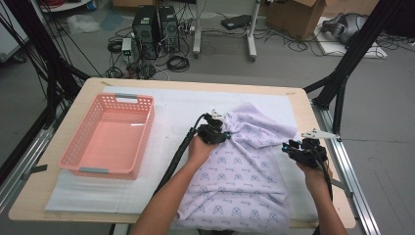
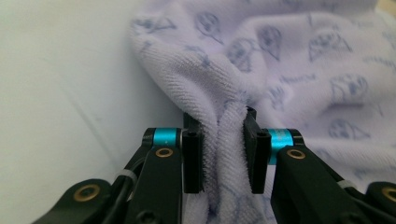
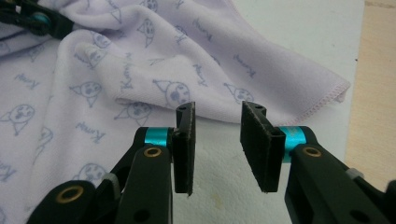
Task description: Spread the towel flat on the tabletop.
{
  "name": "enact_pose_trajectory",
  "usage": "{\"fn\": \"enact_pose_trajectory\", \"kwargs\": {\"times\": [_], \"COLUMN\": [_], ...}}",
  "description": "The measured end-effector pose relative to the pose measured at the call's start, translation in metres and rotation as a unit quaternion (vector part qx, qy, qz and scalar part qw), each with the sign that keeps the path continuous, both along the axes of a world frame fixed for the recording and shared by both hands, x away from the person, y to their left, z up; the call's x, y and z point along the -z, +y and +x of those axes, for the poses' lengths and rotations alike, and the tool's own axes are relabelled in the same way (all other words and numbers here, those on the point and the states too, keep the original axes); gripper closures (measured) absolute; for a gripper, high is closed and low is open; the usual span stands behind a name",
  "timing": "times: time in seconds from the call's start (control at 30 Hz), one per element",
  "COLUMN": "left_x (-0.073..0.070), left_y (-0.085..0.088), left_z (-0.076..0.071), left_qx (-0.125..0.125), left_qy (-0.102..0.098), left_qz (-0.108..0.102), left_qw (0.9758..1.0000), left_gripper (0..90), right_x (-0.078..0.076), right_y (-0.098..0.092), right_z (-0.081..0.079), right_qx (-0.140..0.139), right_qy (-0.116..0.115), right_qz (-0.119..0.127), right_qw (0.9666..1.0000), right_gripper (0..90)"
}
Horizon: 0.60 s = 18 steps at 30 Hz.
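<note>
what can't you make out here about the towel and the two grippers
- Towel: near edge cut off by the high view's bottom edge and covered by the forearms.
- Left gripper: how much cloth lies between its pads; the bunched fold hides their inner faces.
- Right gripper: its jaw gap in the high view; too small.

Lilac printed terry towel (image 1: 244,171) lies bunched on the white foam mat (image 1: 171,112), right of the empty pink perforated plastic basket (image 1: 108,137). Left gripper (image 1: 221,131) sits at a gathered fold near the towel's top. Right gripper (image 1: 289,148) is at its right edge.
</note>
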<state>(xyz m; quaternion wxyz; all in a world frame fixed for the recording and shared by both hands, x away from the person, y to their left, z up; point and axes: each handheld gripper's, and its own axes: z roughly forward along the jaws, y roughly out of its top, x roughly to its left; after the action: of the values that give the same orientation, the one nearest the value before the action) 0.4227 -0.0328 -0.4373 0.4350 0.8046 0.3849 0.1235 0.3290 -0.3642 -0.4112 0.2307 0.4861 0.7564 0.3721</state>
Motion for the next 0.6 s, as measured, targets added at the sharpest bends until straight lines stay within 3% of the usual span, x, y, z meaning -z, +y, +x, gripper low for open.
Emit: {"fn": "enact_pose_trajectory", "kwargs": {"times": [0.1,0.17,0.27,0.37,0.47,0.6], "left_x": [-0.009,-0.017,-0.030,-0.031,-0.024,-0.015], "left_y": [0.020,0.035,0.056,0.077,0.086,0.091], "left_z": [0.002,0.003,0.002,-0.001,-0.005,-0.012], "left_qx": [-0.046,-0.071,-0.111,-0.142,-0.142,-0.134], "left_qy": [-0.006,-0.011,-0.037,-0.028,-0.022,-0.019], "left_qz": [-0.025,-0.023,-0.017,-0.047,-0.051,-0.070], "left_qw": [0.9986,0.9972,0.9930,0.9883,0.9884,0.9884], "left_gripper": [74.4,74.4,74.7,67.9,63.1,60.4], "right_x": [0.000,0.001,0.004,0.009,0.016,0.029], "right_y": [-0.001,0.000,0.006,0.015,0.030,0.055], "right_z": [0.001,0.002,0.005,0.011,0.019,0.033], "right_qx": [0.002,0.000,-0.004,-0.014,-0.029,-0.050], "right_qy": [0.002,0.003,0.012,0.021,0.033,0.041], "right_qz": [0.004,0.003,0.001,0.005,0.018,0.013], "right_qw": [1.0000,1.0000,0.9999,0.9997,0.9989,0.9978], "right_gripper": [64.7,64.1,62.1,59.3,58.8,60.8]}}
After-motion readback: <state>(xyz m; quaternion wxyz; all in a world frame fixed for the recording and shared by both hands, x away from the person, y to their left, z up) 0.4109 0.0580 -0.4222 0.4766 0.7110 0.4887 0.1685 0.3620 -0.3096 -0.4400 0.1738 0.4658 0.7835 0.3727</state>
